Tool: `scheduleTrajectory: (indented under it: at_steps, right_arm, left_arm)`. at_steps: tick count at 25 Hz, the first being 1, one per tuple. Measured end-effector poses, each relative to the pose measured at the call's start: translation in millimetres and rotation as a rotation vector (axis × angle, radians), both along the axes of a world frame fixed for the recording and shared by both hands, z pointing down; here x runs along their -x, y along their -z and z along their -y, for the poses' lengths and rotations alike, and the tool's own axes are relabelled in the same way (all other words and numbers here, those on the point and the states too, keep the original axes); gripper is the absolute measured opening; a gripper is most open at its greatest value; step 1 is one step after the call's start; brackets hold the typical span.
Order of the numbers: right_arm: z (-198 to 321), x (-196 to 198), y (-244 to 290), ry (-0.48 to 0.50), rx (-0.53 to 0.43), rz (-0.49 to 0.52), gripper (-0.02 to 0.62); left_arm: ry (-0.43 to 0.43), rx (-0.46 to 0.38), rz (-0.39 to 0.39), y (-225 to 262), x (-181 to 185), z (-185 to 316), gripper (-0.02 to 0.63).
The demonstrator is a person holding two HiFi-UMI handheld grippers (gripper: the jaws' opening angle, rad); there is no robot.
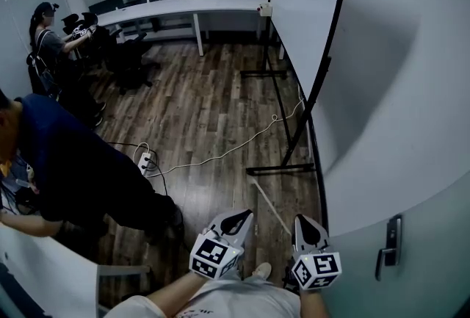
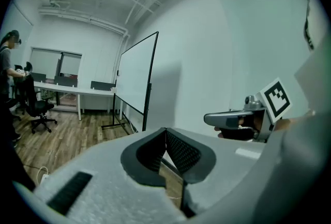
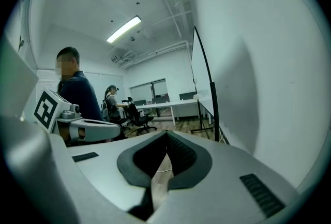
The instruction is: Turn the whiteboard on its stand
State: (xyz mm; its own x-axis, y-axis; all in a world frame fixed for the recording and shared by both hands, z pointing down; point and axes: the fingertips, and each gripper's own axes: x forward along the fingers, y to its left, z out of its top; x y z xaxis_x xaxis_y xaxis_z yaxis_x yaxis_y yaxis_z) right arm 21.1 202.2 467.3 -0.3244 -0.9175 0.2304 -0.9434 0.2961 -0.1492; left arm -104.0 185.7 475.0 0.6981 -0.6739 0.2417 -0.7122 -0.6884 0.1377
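Note:
The whiteboard (image 1: 305, 8) stands on a black wheeled stand (image 1: 283, 167) along the right wall, seen nearly edge-on with its black frame toward me. It also shows ahead in the left gripper view as a whiteboard (image 2: 135, 77), and in the right gripper view as a whiteboard (image 3: 200, 78). My left gripper (image 1: 239, 219) and right gripper (image 1: 307, 227) hover low and side by side, well short of the board. Both are shut with nothing between their jaws. The left gripper (image 2: 165, 131) and the right gripper (image 3: 166, 136) show their fingertips meeting.
A person in a dark blue top (image 1: 73, 162) bends over at the left. Another person (image 1: 44, 45) sits by office chairs at a long white desk (image 1: 183, 8). A power strip (image 1: 146, 161) and a white cable (image 1: 242, 144) lie on the wood floor. A door with a handle (image 1: 389, 243) is at the right.

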Motion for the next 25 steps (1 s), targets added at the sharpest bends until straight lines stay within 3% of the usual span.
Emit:
scheduleTrajectory:
  at_steps: [13, 25]
  right_arm:
    - [9, 15, -5, -0.039, 0.028, 0.021, 0.005]
    - [145, -33, -10, 0.024, -0.005, 0.022, 0.005]
  left_arm:
    - [-0.025, 0.007, -0.020, 1, 16, 17, 0.011]
    - [0.043, -0.006, -0.022, -3, -30, 138, 0.011]
